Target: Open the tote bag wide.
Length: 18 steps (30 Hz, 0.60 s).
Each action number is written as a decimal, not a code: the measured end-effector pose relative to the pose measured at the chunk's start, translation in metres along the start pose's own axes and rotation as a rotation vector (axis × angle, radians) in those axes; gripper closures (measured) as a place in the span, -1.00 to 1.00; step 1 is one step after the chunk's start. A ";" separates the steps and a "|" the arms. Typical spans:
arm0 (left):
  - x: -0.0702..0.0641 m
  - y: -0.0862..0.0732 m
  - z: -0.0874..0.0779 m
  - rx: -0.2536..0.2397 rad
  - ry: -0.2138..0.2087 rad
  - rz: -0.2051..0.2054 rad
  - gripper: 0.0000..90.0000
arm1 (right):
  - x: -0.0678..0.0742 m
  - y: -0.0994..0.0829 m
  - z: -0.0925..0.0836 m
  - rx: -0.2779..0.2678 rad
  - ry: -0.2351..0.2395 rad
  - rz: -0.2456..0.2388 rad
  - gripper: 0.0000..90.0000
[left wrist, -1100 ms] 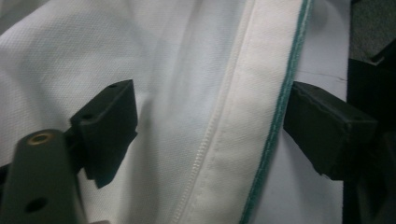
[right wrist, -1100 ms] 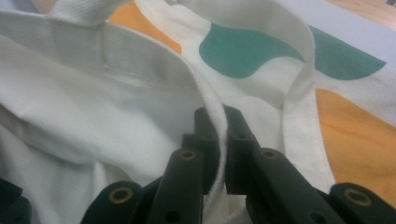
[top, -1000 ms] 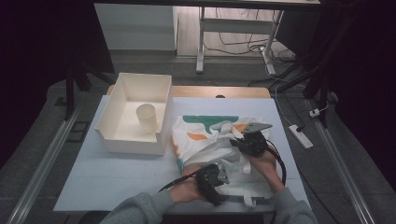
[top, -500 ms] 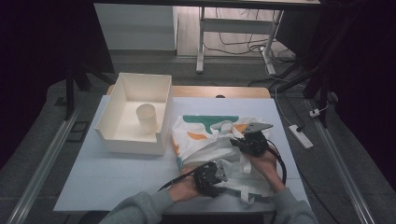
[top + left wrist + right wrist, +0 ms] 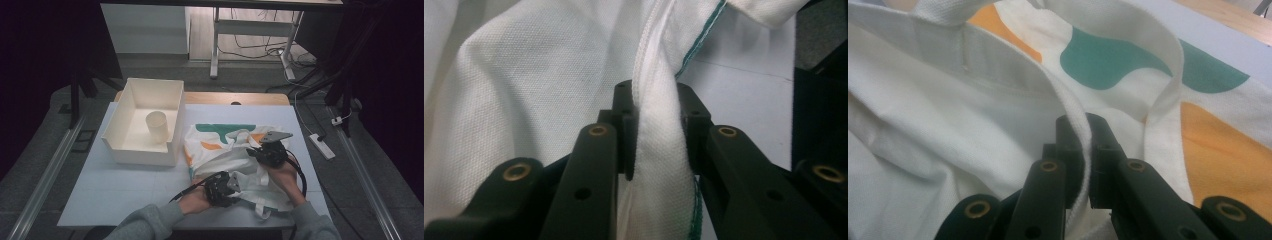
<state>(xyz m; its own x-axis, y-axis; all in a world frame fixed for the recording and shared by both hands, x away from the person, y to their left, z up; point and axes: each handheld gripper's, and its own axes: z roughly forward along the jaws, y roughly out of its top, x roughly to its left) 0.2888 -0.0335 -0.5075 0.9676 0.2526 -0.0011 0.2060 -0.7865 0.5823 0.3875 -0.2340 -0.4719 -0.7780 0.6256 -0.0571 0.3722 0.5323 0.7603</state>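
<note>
**A:** What lies on the pale surface [image 5: 125,185] seen from the high view?

**B:** Largest is an open white box [image 5: 145,122], standing at the far left with a small cream cup [image 5: 157,126] upright inside it. Just to its right, touching or nearly touching the box's near corner, a white cloth bag [image 5: 225,150] printed with teal and orange patches is spread in loose folds across the middle and right of the surface.

**A:** And the person?

**B:** Grey sleeves [image 5: 150,220] come in from the near edge, one hand on each tool. The left tongs [image 5: 231,184] sit at the bag's near edge; the right tongs [image 5: 256,151] sit farther in, over the bag's right half.

**A:** Are they gripping anything?

**B:** Both are. In the left gripper view, the left tongs [image 5: 656,107] have just been closing, and a fold of the bag's stitched hem [image 5: 659,145], trimmed with a green thread, now stands pinched between the two black jaws. In the right gripper view, the right tongs [image 5: 1082,132] are clamped tight on a thin white edge of the bag [image 5: 948,130], with a carrying strap [image 5: 1168,90] looping just beyond over a teal patch [image 5: 1103,62].
</note>
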 end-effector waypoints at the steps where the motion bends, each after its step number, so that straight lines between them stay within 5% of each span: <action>1: 0.000 0.000 -0.001 -0.003 -0.001 0.001 0.70 | 0.000 0.000 0.000 -0.003 0.000 -0.002 0.91; 18: -0.002 -0.011 -0.036 -0.095 -0.038 0.011 0.74 | 0.003 0.013 -0.020 -0.048 -0.019 -0.047 0.91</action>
<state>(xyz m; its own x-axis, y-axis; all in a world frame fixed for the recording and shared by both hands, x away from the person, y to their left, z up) 0.2797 -0.0046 -0.4844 0.9749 0.2213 -0.0235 0.1819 -0.7318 0.6568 0.3799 -0.2362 -0.4496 -0.7843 0.6114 -0.1051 0.3103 0.5333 0.7869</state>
